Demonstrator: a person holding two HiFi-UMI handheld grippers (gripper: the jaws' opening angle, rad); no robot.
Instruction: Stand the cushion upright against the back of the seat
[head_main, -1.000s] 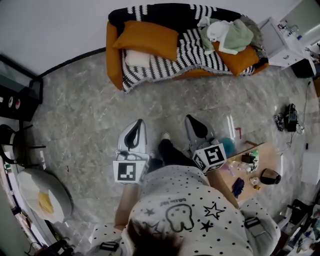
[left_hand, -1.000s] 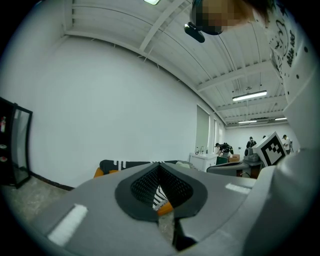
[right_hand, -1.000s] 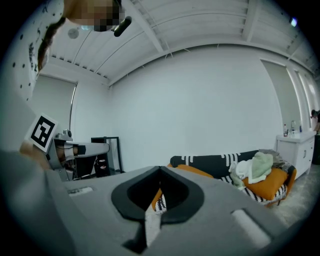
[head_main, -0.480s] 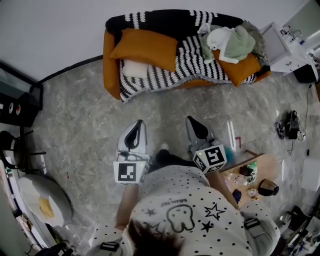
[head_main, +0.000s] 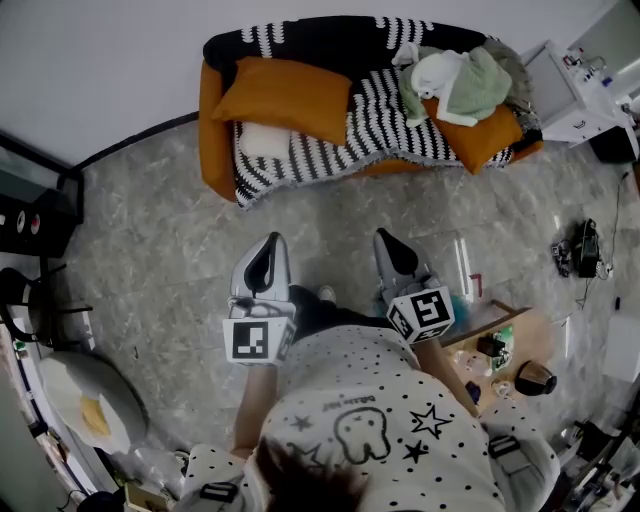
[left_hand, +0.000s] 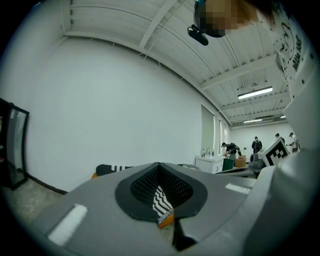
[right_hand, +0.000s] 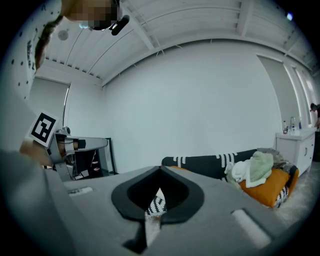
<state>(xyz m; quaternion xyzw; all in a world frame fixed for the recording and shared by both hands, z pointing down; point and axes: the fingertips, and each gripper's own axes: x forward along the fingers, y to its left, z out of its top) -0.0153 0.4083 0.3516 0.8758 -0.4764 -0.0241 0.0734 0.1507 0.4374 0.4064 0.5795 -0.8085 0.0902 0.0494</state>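
Nothing of the task is done yet, as I read it. My left gripper (head_main: 268, 250) and my right gripper (head_main: 388, 245) are both held out in front of me over the floor (head_main: 150, 230). Each has its jaws closed together with nothing between them.

The sofa (head_main: 215, 130) stands well ahead of both pairs of jaws, out of reach. On it, ahead and a little left of my left jaws, the orange cushion (head_main: 285, 92) lies slumped over a white pillow (head_main: 265, 140) on the striped throw (head_main: 380, 120), not upright against the back. A second orange cushion (head_main: 492, 125) lies ahead and right of my right jaws, partly under a heap of clothes (head_main: 455, 75). I cannot tell which one is meant, though I take it to be the uncovered one.

All of it is left: getting close, opening the jaws, gripping the cushion and propping it against the back.
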